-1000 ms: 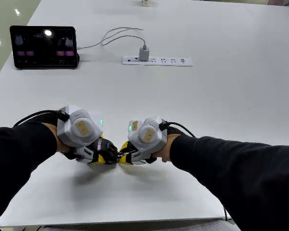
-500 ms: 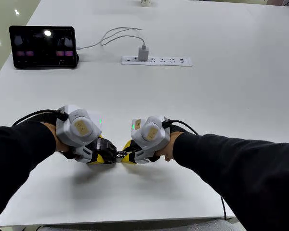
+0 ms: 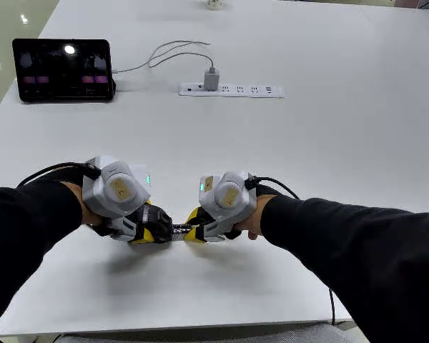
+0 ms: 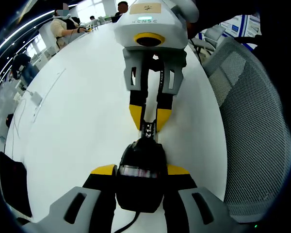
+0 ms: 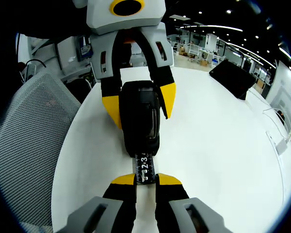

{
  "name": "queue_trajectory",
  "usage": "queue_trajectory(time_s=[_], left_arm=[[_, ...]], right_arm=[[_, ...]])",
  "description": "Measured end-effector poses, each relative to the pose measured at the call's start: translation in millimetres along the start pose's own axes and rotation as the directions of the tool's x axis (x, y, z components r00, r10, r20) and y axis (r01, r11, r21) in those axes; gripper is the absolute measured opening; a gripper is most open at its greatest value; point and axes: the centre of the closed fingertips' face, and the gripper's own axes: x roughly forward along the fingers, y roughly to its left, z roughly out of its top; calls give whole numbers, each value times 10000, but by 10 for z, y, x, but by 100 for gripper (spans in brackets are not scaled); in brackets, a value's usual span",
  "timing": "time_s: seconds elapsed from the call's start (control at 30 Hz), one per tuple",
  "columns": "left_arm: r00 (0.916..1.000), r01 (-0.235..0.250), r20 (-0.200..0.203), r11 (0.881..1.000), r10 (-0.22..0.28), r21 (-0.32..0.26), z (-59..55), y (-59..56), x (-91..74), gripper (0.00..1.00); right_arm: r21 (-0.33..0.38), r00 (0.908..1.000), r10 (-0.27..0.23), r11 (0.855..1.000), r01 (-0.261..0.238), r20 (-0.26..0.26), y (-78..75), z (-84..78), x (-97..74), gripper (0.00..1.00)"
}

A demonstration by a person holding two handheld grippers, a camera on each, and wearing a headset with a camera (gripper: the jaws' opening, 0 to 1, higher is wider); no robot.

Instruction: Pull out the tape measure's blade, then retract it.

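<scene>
A black tape measure case (image 3: pixel 157 223) rests low over the white table (image 3: pixel 329 128) near its front edge. My left gripper (image 3: pixel 150 230) is shut on the case (image 4: pixel 140 182), yellow fingertips on either side. A short stretch of black blade (image 3: pixel 179 230) with white numbers runs from the case to my right gripper (image 3: pixel 193 233). In the right gripper view my right gripper (image 5: pixel 145 180) is shut on the blade (image 5: pixel 144 167), just in front of the case (image 5: pixel 141 116). The right gripper (image 4: pixel 148 119) faces me in the left gripper view.
A dark tablet (image 3: pixel 63 69) stands at the back left. A white power strip (image 3: pixel 231 90) with a charger and cable lies at the back centre. The table's front edge runs just below the grippers. A grey mesh chair (image 4: pixel 247 121) sits beside the table.
My right gripper has drawn a little to the right, away from the left one. A short length of blade now shows between them. The left gripper has held still.
</scene>
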Motion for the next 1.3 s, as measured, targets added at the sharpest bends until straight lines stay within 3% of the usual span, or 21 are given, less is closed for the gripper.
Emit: queue_trajectory(time_s=[1.3], left_arm=[[10000,-41,55,10000,40,17,-2,-3,2,31]], right_arm=[[102,10000,-31,9999,31,38,-3,-144,-112,11]])
